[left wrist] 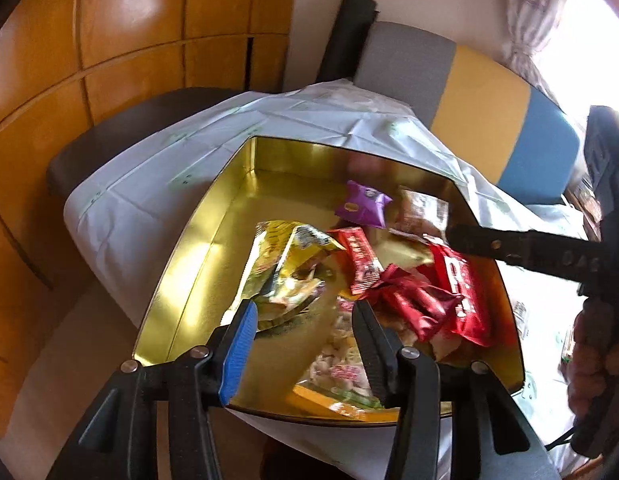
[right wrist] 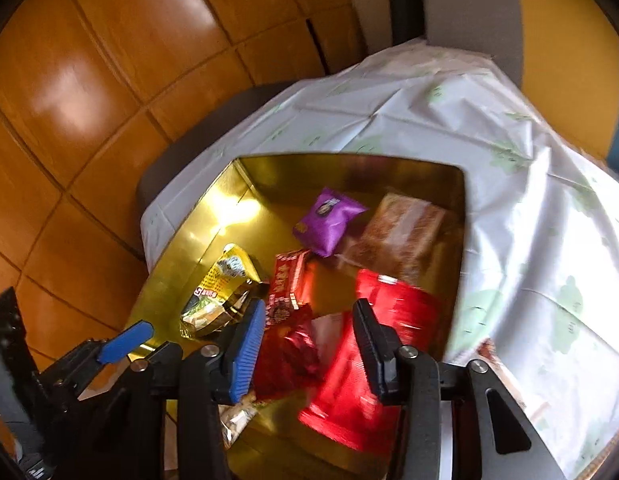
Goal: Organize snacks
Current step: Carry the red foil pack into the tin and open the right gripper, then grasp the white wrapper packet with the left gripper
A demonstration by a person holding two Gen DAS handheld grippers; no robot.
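A shallow gold tin (left wrist: 197, 264) sits on a table under a pale tablecloth (left wrist: 157, 168), and nearly all the snacks lie heaped toward the tin's right side, leaving its left half bare. A purple packet (right wrist: 327, 222) and a brown packet (right wrist: 401, 232) lie near the far right corner; a gold foil packet (right wrist: 219, 292) lies mid-floor, a narrow red bar (right wrist: 287, 280) just beside it, and a large red bag (right wrist: 373, 340) lies along the right wall toward the near edge, overlapping a crinkled dark red packet (right wrist: 287, 356). The left gripper (left wrist: 305, 312) hovers over the near edge with its fingers released and nothing between them; a pinkish packet (left wrist: 341, 364) shows below the gap. The right gripper (right wrist: 311, 320) hangs over the red pile, jaws apart and gripping nothing, though the red bag and dark red packet show through the gap. The risk, as I see it, is in that overlap: closing here could pinch two wrappers at once, or catch only a slippery foil edge that slides free. The two grippers also work close together over the same near corner, so they could knock each other or nudge the light tin across the loose cloth.
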